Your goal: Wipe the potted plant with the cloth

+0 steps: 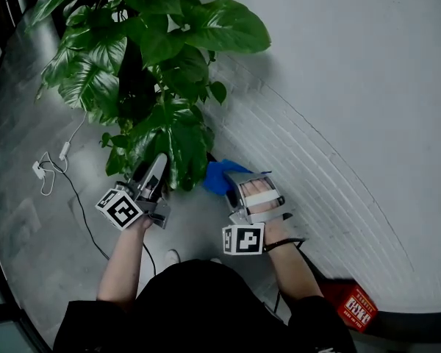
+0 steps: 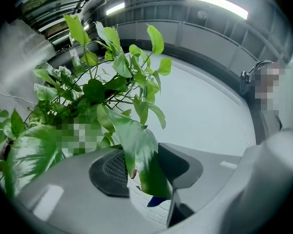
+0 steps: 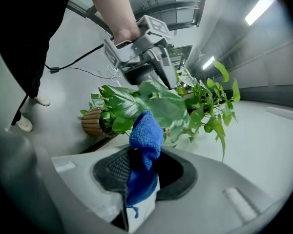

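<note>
Pinching 1 leaf (image 2: 139, 152) of the potted plant (image 1: 151, 46) in left tongs (image 2: 144, 170); right tongs (image 3: 141, 172) are clamping the blue cloth (image 3: 145, 133) near it.

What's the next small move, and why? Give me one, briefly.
Probably ease the right gripper forward so the blue cloth pinched in it meets the leaf and strokes along it: the left gripper holds that leaf between its jaws, and the head view shows the cloth right beside it.
</note>
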{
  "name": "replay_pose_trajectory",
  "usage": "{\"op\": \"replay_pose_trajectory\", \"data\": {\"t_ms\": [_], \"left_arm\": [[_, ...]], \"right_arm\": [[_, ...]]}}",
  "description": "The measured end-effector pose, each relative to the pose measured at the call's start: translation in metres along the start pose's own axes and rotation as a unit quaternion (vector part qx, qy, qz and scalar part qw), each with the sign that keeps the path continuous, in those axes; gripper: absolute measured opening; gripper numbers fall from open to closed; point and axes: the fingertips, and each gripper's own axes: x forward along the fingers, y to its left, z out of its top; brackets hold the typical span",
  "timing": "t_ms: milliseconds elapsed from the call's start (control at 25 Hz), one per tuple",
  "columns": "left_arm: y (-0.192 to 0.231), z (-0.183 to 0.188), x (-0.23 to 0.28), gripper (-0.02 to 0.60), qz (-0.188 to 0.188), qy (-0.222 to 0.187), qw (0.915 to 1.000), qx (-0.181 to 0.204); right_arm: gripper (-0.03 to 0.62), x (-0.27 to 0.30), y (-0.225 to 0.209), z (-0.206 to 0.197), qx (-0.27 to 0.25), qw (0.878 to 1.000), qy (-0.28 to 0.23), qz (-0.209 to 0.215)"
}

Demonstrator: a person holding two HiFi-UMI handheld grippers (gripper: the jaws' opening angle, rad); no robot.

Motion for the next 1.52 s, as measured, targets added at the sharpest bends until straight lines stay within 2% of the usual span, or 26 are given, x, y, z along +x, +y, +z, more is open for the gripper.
{"op": "replay_pose_trajectory", "data": {"t_ms": [120,240,360,480,640,840,1040,1160,1520], "left_arm": [[0.001,0.002,-0.002,0.155,0.002,0.009,0.9999,0.014],[0.001,0.008,-0.007,0.164,-0.006,0.01,0.9998,0.013],[0.0,0.012,-0.014,0.202,-0.024,0.018,0.9995,0.004],[-0.004,0.011,-0.021,0.242,-0.042,0.036,0.9984,0.01],[-0.008,0.007,-0.028,0.258,-0.066,0.053,0.9964,0.009],[-0.006,0.008,-0.034,0.268,-0.098,0.064,0.9931,0.007],[-0.015,0.017,-0.035,0.275,-0.161,0.037,0.9845,-0.059],[-0.021,0.018,-0.033,0.275,-0.185,0.023,0.9793,-0.079],[-0.018,0.014,-0.021,0.275,-0.18,0.021,0.9803,-0.079]], "right_arm": [[0.106,-0.007,-0.056,-0.01,0.0,0.999,0.006,-0.054],[0.106,-0.012,-0.123,0.002,-0.004,0.994,-0.005,-0.113],[0.106,-0.007,-0.174,0.039,-0.018,0.989,-0.038,-0.139],[0.106,0.008,-0.197,0.091,-0.049,0.986,-0.077,-0.137],[0.106,0.047,-0.19,0.139,-0.082,0.988,-0.092,-0.096],[0.106,0.089,-0.167,0.158,-0.102,0.991,-0.079,-0.041],[0.106,0.099,-0.148,0.155,-0.115,0.991,-0.071,-0.026],[0.106,0.091,-0.138,0.147,-0.11,0.992,-0.06,-0.021],[0.106,0.071,-0.108,0.117,-0.083,0.995,-0.055,-0.023]]}}
